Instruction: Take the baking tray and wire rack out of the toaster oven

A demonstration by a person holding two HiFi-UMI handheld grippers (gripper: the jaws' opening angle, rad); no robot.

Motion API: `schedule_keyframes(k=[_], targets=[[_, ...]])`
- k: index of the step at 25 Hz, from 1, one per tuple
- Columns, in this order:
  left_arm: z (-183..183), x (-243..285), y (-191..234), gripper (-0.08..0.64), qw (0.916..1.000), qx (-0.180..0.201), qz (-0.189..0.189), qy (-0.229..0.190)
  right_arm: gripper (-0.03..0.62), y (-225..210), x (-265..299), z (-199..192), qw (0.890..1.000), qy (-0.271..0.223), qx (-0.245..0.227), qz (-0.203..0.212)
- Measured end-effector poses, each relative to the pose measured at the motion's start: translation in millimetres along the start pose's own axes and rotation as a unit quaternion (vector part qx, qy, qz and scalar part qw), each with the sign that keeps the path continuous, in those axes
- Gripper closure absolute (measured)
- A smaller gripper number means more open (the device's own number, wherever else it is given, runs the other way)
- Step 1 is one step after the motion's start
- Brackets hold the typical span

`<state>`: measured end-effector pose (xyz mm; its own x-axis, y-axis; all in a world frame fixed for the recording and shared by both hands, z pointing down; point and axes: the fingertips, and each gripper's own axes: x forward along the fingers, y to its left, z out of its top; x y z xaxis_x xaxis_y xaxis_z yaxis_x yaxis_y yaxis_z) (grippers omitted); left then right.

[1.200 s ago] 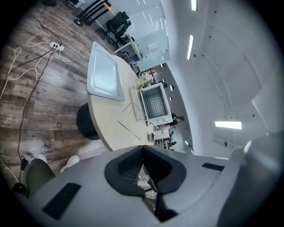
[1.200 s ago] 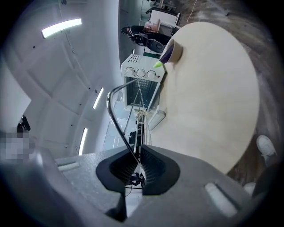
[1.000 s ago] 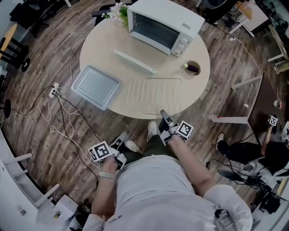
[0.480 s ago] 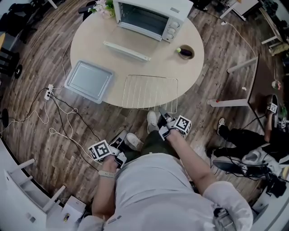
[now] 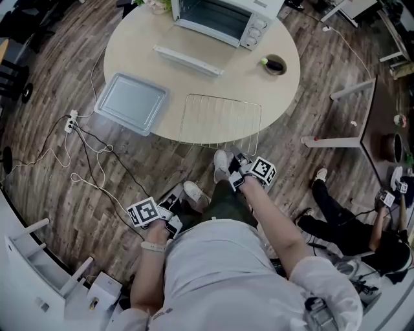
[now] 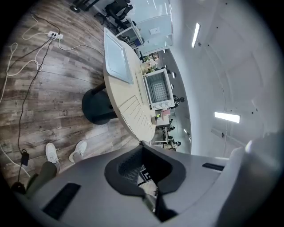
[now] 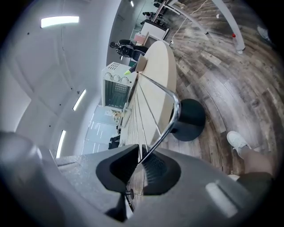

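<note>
1. As I judge it, I'm at the tail end of the job. The wire rack (image 5: 222,121) is out of the toaster oven (image 5: 223,14) and lies on the round table (image 5: 129,45). Its near edge hangs past the table's rim at 6 o'clock.
2. My right gripper (image 5: 238,161) is clamped on that overhanging edge. In the right gripper view, the rack's frame wire runs between the nearly closed jaws.
3. The next move, I think, is to slide the rack toward 12 o'clock until the table carries all of it, and only then let go. If I let go as it lies, it could tip off the rim.
4. The rack is a rectangular frame of thin, bright steel wire with rounded corners. Its parallel bars run from 12 to 6 o'clock. I expect it to be light, a bit springy and slippery in the jaws.
5. The baking tray (image 5: 131,102) sits on the table at 9 o'clock from the rack, apart from it. It is grey, shallow, raised at the rim and empty. Its outer corner seems to reach past the table's edge.
6. The white oven stands at 12 o'clock from the rack, and I cannot tell what is inside it.
7. A small bowl (image 5: 275,64) sits at 1 o'clock.
8. My left gripper (image 5: 169,203) hangs at 7 o'clock, well clear of the table. Its jaws are together on nothing.
</note>
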<state>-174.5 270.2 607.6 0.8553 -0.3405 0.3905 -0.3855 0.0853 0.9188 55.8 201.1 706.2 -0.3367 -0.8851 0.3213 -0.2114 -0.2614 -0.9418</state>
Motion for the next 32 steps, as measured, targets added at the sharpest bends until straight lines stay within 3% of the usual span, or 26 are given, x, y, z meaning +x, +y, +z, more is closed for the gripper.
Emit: schedule_keyframes(k=[5,9,14,19,27,32], targets=[[-5.4,-13.2,8.1,0.560,0.9999,-0.007,0.002,-0.008,0.566,-10.6,7.4,2.1,1.000,-0.007,-0.001,-0.015],[-3.2,-31.9,22.6,0.560,0.9984,0.031,0.046,-0.006,0.558,-16.8,12.6,3.5,0.999,-0.013,-0.006,-0.029],[-8.4,-35.5,22.0,0.558,0.9997,-0.014,0.007,-0.019,0.549,-24.9,20.9,5.0,0.999,-0.019,-0.009,-0.032],[-7.7,-38.8,23.0,0.560,0.9997,-0.013,0.006,-0.018,0.535,-26.1,20.2,5.2,0.999,-0.018,-0.013,-0.031],[-13.9,-36.1,21.9,0.560,1.0000,-0.004,-0.003,-0.007,0.385,-27.5,10.6,-2.9,1.000,-0.001,-0.003,-0.029],[-7.6,-29.3,19.5,0.558,0.9999,0.005,-0.013,-0.002,0.371,-26.8,0.8,-9.4,1.000,0.002,-0.007,-0.029]])
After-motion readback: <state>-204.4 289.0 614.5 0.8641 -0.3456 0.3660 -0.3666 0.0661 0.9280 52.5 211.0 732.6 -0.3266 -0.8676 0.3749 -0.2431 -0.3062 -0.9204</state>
